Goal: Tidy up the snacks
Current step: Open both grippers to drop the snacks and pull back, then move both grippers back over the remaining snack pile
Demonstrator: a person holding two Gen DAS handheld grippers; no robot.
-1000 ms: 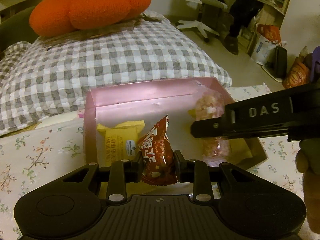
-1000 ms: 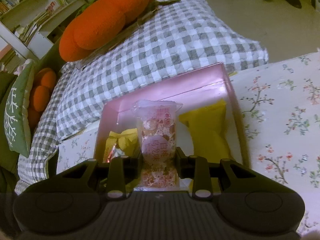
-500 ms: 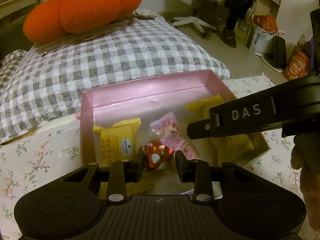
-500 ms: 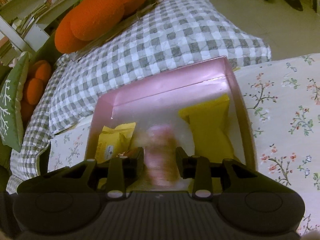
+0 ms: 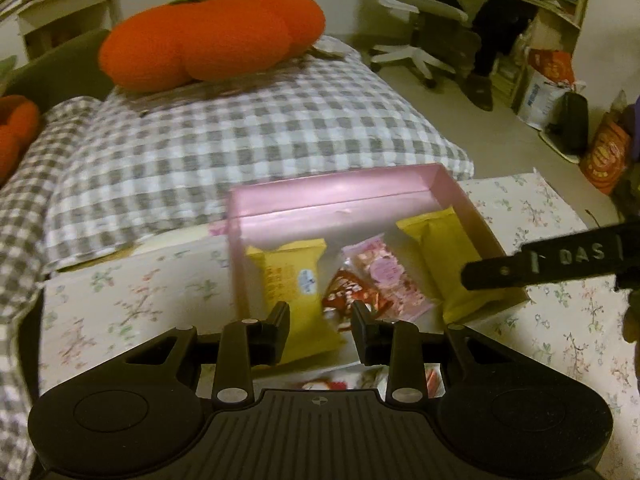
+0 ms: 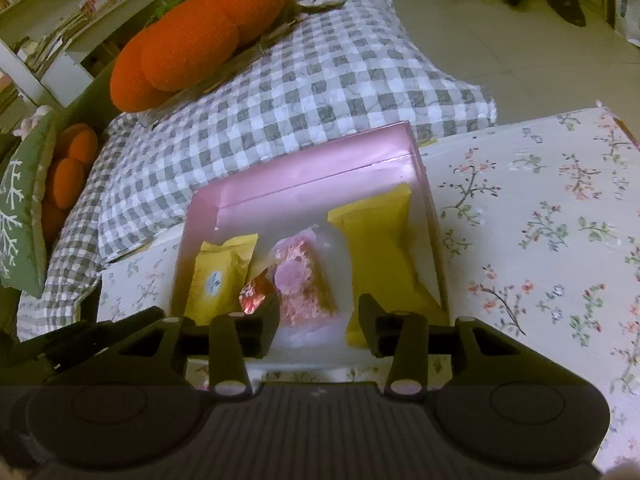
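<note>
A pink box sits on a floral cloth. Inside lie a small yellow packet, a red snack packet, a pink snack packet and a long yellow packet. My left gripper is open and empty, just in front of the box's near edge. My right gripper is open and empty, above the box's near edge; its finger shows in the left wrist view.
A checked grey-and-white pillow lies behind the box, with an orange plush cushion on it. The floral cloth spreads right of the box. An office chair and bags stand on the floor beyond.
Both grippers opened and let go: the red packet dropped from the left, the pink packet from the right, both into the box. Both grippers have pulled back toward me.
</note>
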